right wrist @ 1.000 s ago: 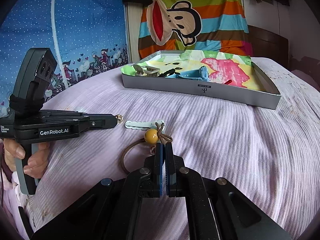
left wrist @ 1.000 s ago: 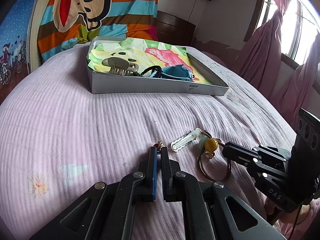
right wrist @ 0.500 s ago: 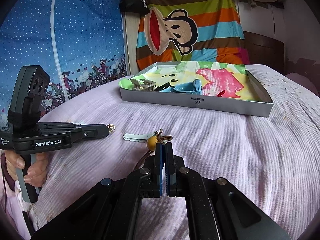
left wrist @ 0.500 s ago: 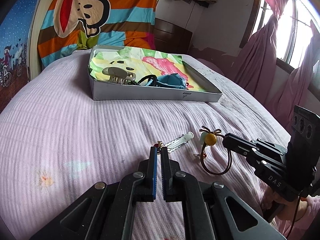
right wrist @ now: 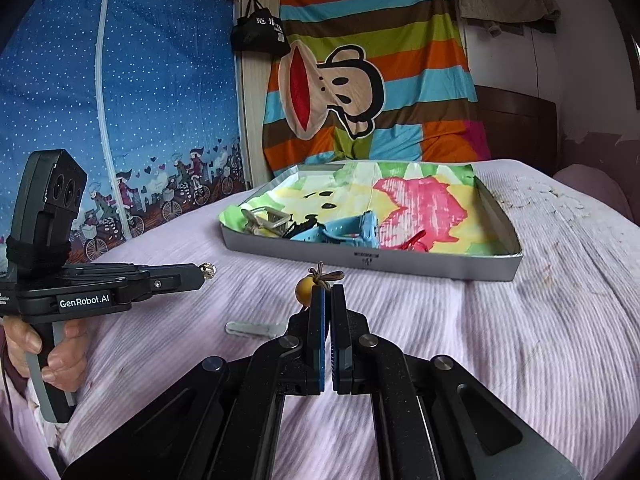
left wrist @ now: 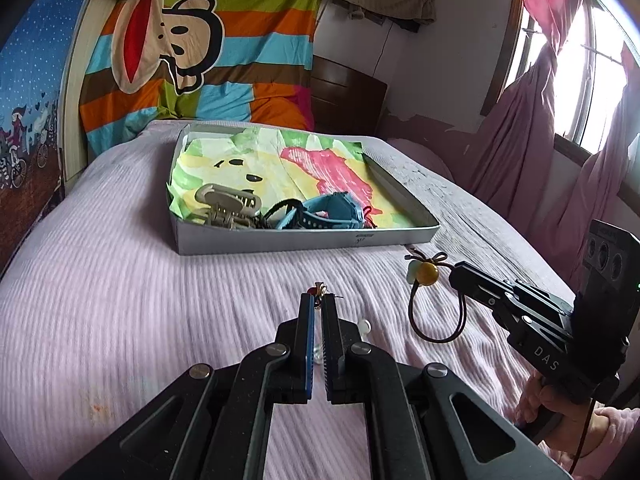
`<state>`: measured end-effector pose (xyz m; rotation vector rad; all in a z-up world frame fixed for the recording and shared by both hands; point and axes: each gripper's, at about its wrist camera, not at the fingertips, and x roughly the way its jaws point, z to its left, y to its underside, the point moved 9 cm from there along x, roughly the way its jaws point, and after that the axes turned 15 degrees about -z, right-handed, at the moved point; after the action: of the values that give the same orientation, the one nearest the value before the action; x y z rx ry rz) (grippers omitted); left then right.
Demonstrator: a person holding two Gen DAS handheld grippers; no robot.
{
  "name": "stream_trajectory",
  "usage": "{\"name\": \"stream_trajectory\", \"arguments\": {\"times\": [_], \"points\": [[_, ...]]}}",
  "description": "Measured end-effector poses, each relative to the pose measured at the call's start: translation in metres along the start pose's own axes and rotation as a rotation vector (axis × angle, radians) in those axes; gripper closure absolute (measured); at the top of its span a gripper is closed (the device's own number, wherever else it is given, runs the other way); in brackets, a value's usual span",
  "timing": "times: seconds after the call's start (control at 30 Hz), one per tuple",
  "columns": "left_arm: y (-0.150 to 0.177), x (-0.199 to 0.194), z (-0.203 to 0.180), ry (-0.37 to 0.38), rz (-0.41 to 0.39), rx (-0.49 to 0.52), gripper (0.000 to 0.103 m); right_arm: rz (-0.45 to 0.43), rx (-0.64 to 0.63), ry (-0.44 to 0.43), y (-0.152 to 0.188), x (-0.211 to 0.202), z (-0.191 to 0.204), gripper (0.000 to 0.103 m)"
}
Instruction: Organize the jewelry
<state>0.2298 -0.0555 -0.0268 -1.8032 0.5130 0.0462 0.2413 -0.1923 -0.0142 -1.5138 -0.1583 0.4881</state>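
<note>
Both tools clamped: left tool pinching tiny red-beaded earring | right tool gripping floppy brown elastic hair tie beside yellow bead | light, snag-prone

Brown hair tie with amber bead hangs lifted; small charm earring also lifted; pale clip on bedspread.

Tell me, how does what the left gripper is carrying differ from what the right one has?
The left gripper pinches a tiny earring with red and gold bits; the right gripper clamps a hair tie, a far larger thing. The earring barely pokes past the fingertips, while the hair tie's brown loop dangles below, with a yellow bead and bow on top. Both are held above the purple bedspread, short of the tray.
</note>
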Motion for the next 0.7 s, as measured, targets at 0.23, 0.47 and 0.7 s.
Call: {"name": "stream_trajectory", "arguments": {"times": [0.23, 0.47, 0.7], "points": [[-0.035, 0.029, 0.0, -0.074, -0.034, 0.029, 0.099, -0.04, -0.014, 0.046, -0.034, 0.021, -0.023, 0.1], [-0.058, 0.063, 0.002, -0.122, -0.027, 0.048, 0.099, -0.046, -0.025, 0.122, -0.061, 0.059, -0.048, 0.1], [-0.058, 0.094, 0.011, -0.139, 0.013, 0.028, 0.099, -0.022, 0.028, 0.19, -0.059, 0.094, -0.076, 0.1]]}}
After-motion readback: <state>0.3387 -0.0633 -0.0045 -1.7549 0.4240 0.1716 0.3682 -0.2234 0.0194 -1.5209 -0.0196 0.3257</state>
